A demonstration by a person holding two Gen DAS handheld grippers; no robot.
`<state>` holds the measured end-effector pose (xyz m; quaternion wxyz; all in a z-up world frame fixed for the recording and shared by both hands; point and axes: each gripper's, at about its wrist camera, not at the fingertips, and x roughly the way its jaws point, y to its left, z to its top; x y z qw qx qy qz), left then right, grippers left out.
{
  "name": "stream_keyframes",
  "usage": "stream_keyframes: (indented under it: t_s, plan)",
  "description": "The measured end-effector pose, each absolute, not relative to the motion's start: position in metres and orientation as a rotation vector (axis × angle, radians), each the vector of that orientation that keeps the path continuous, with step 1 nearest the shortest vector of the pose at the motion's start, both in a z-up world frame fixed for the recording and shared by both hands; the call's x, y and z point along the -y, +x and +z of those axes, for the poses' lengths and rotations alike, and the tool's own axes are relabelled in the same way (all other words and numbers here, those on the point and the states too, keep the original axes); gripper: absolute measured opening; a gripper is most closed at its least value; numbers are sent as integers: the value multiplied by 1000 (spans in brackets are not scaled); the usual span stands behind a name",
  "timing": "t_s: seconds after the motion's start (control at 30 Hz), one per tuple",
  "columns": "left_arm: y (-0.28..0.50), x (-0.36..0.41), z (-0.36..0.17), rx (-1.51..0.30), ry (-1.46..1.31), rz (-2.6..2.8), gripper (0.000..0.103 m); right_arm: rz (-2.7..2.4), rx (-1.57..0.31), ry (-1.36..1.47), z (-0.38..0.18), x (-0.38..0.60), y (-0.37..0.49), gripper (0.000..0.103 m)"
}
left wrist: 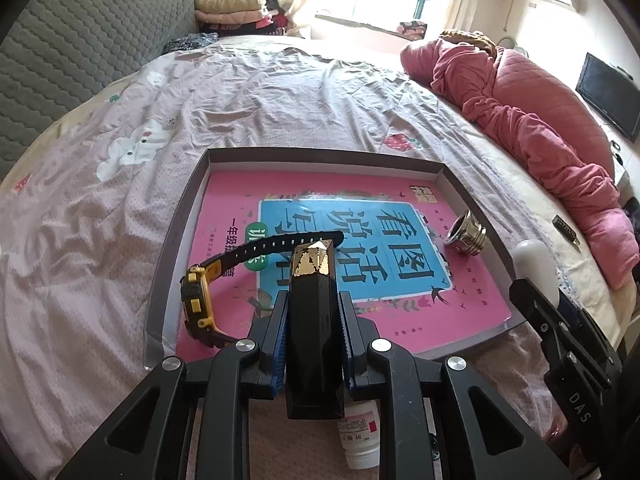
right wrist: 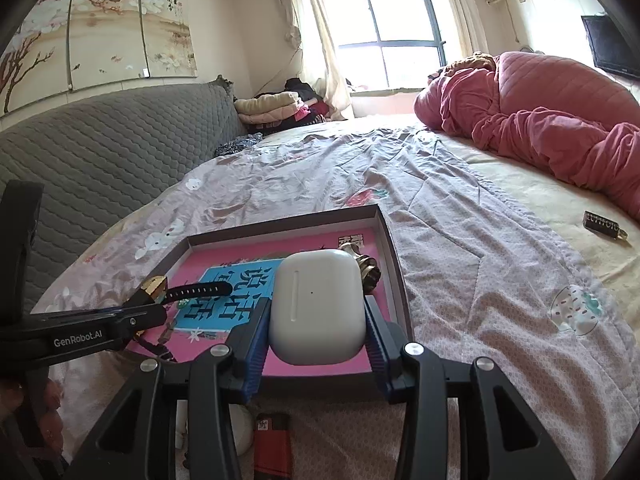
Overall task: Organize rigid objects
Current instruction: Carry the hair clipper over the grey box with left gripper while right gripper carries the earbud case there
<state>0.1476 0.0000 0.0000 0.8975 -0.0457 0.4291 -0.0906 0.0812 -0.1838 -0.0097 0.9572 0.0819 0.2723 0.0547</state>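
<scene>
Black and gold, the faceted bottle (left wrist: 314,320) sits squeezed in the left gripper (left wrist: 313,334), ready for the tray (left wrist: 320,156). Beside it, the right gripper (right wrist: 318,322) pinches a white earbud case (right wrist: 318,308). Farther in lie the watch (left wrist: 200,296) and metal fitting (left wrist: 466,236).

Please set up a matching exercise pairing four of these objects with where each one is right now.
Things:
1. black and gold bottle
2. white case
3. watch
4. lighter

Places:
A. on the bedcover, near side of the tray
B. in the left gripper
C. lying on the pink book in the tray
D. in the right gripper

Pairs: 1-B, 2-D, 3-C, 4-A
</scene>
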Motion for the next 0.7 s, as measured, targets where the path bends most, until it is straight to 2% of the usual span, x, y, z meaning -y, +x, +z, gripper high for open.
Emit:
stream_keyframes:
  t_s: [0.7]
  plan:
    - [177, 28, -16, -966, -42, -211, 22, 105, -605, 137, -23, 183, 104, 44]
